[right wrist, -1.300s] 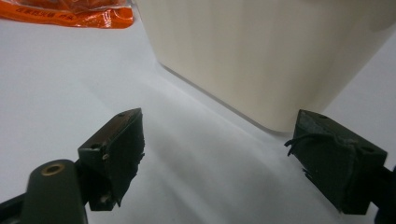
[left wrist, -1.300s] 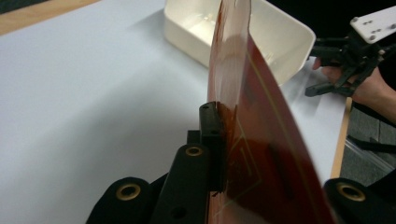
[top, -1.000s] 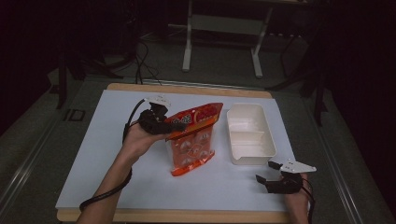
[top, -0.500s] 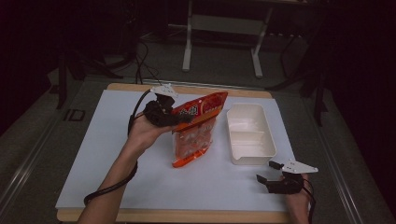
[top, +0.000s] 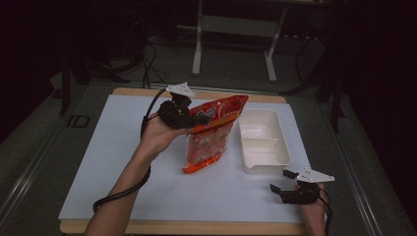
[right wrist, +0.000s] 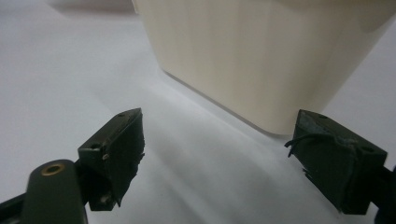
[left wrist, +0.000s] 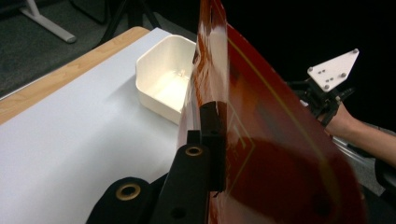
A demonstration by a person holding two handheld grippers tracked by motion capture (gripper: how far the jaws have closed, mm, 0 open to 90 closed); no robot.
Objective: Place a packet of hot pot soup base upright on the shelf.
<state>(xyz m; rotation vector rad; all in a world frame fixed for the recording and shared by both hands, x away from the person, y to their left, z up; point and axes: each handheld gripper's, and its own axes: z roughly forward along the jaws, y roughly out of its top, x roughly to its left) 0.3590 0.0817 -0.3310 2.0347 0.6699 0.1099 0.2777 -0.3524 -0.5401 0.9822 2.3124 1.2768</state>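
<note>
Where counted: one pouch (top: pixel 211 132), one tray (top: pixel 264 140), two grippers.

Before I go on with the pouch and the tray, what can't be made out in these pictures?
- Left tool: in the left gripper view, the red pouch hides one finger.
- Pouch print and contents: too small in the high view, blurred close up.
- Pouch's lower end: whether it touches the table, unclear.
- White tray: in the right gripper view, cut off by the top edge.
</note>
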